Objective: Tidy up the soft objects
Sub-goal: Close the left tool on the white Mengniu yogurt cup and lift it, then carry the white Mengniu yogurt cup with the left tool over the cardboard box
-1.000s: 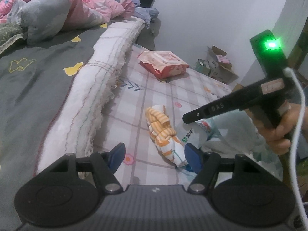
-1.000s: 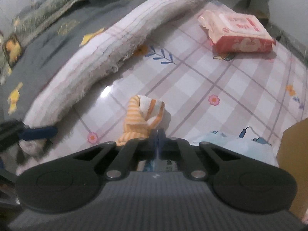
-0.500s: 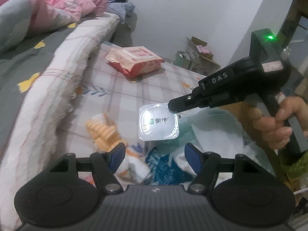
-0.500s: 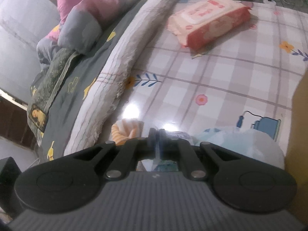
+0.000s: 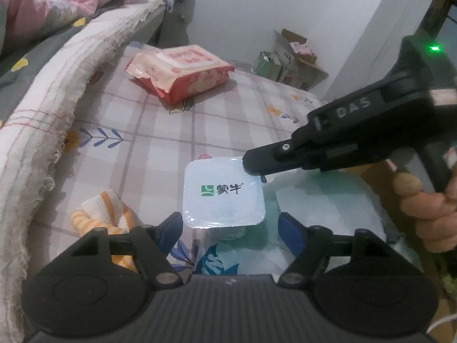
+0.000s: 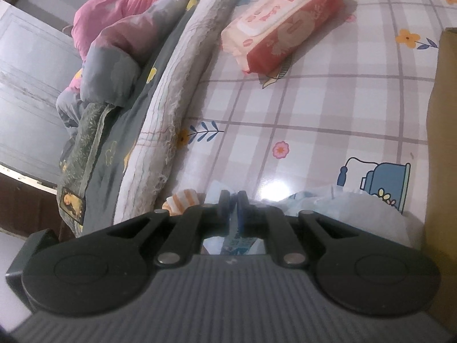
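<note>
A white square yogurt cup [image 5: 222, 197] with a green logo hangs above the floor mat. My right gripper [image 5: 254, 165] is shut on the far right corner of its lid. In the right wrist view the right gripper [image 6: 232, 200] has its fingers pressed together, with a thin bluish edge between them. My left gripper [image 5: 230, 225] straddles the cup. Its jaws are opening, and the blue pads stand clear of the cup on both sides. An orange-striped cloth [image 5: 100, 211] [image 6: 182, 203] lies crumpled on the mat, left of the cup.
A white and blue plastic bag [image 5: 328, 208] [image 6: 342, 208] lies under and right of the cup. A red wipes pack [image 5: 182, 71] [image 6: 285, 23] sits farther back on the checked mat [image 5: 142, 157]. The bed's blanket edge [image 5: 42, 108] borders the left. Cardboard boxes [image 5: 294, 54] stand by the wall.
The right gripper has lifted the yogurt cup off the mat and carried it between the left jaws. The left gripper has moved right, nearer the bag, and its jaws have widened.
</note>
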`<state>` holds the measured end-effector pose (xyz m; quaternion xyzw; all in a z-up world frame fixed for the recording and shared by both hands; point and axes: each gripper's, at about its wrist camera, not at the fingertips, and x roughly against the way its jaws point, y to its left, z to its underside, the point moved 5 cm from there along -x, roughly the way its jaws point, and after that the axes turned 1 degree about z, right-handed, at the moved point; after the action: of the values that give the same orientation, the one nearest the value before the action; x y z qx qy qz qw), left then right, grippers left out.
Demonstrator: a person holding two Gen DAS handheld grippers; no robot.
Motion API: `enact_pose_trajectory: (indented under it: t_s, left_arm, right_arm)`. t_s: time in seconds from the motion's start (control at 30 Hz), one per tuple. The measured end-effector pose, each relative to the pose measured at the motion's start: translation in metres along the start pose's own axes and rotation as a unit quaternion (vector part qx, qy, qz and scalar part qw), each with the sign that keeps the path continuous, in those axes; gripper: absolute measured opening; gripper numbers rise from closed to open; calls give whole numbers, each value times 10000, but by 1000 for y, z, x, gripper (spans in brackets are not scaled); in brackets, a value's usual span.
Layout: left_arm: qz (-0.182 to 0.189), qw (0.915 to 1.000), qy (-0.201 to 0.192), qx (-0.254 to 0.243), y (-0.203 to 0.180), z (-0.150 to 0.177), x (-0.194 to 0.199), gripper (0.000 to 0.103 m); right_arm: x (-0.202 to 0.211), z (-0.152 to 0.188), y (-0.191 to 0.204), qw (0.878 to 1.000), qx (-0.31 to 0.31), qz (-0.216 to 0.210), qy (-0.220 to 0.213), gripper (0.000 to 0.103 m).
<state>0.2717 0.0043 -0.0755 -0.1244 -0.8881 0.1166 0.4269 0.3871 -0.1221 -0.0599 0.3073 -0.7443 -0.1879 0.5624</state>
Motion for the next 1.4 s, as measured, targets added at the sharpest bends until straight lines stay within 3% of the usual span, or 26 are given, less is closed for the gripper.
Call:
enact_pose_trajectory:
  t_s: [0.2,0.3,0.5,0.8,1.07,1.27,1.4]
  left_arm:
    - [-120,9996,-1,243,6,-4,-12,72]
    - [-72,9996,-16,268,7,-7,-14,63]
    - [-129,9993,-2,364,7,-8,-14,63]
    - [-293,9987,-365,222,-1,-17,26,63]
    - [-463,9930,-1040,-305,-47,-34,99,63]
    - [82,9897,-1179,-805,-118,-36,128,63]
    - [608,9874,-935,-1127,-175,-24,119,63]
  right_arm:
    - [0,-1,-4,9999,-90,-109,26,5]
    - [-1,0,-3,9998,-111,-159,66,5]
    - [-3,1,0,9997,-159,-138,95,6]
    - [20,2,25,9989,-46,-462,-94,6]
    - [102,18,65,9916,226,-961,-833,6]
    - [197,58,51,9838,160,-848,-1571,8]
    - [250,102,10,9792,-188,-566,-1941,8]
